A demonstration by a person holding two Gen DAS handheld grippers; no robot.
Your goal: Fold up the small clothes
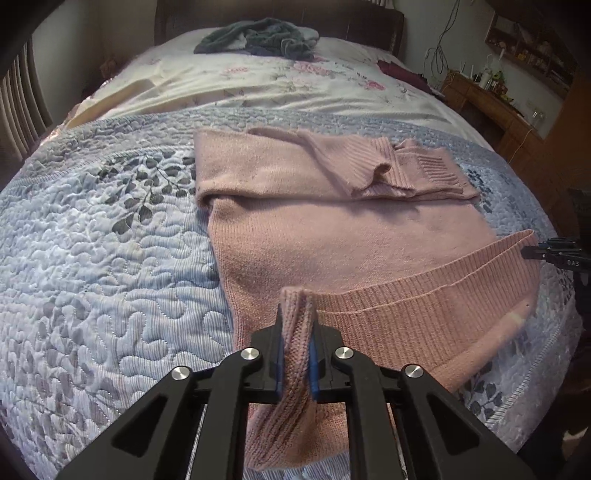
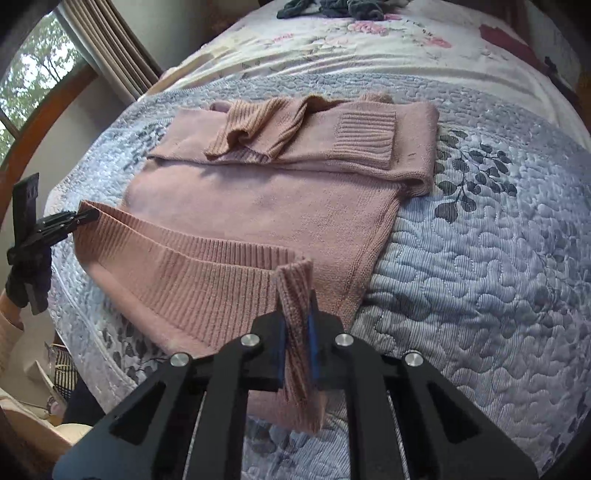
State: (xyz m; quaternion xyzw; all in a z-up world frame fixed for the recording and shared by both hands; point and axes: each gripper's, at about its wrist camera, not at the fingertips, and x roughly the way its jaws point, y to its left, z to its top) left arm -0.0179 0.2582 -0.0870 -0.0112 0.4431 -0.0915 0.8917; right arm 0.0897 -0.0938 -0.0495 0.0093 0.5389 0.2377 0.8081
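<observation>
A pink knit sweater [image 1: 332,229] [image 2: 258,199] lies flat on the blue quilted bedspread [image 1: 110,240] [image 2: 480,258], with its sleeves [image 1: 369,166] [image 2: 295,129] folded across the far part. The ribbed hem is lifted off the quilt and stretched between both grippers. My left gripper [image 1: 297,332] is shut on one hem corner and shows in the right wrist view at the left edge [image 2: 86,216]. My right gripper [image 2: 295,325] is shut on the other hem corner, and its tips appear in the left wrist view at the right edge [image 1: 532,253].
A heap of dark clothes [image 1: 258,37] [image 2: 332,7] lies at the head of the bed on a floral sheet [image 1: 277,81]. A maroon garment [image 1: 399,70] [image 2: 506,40] lies near the bed's edge. A wooden desk [image 1: 491,107] stands beside the bed. A curtained window [image 2: 37,74] is opposite.
</observation>
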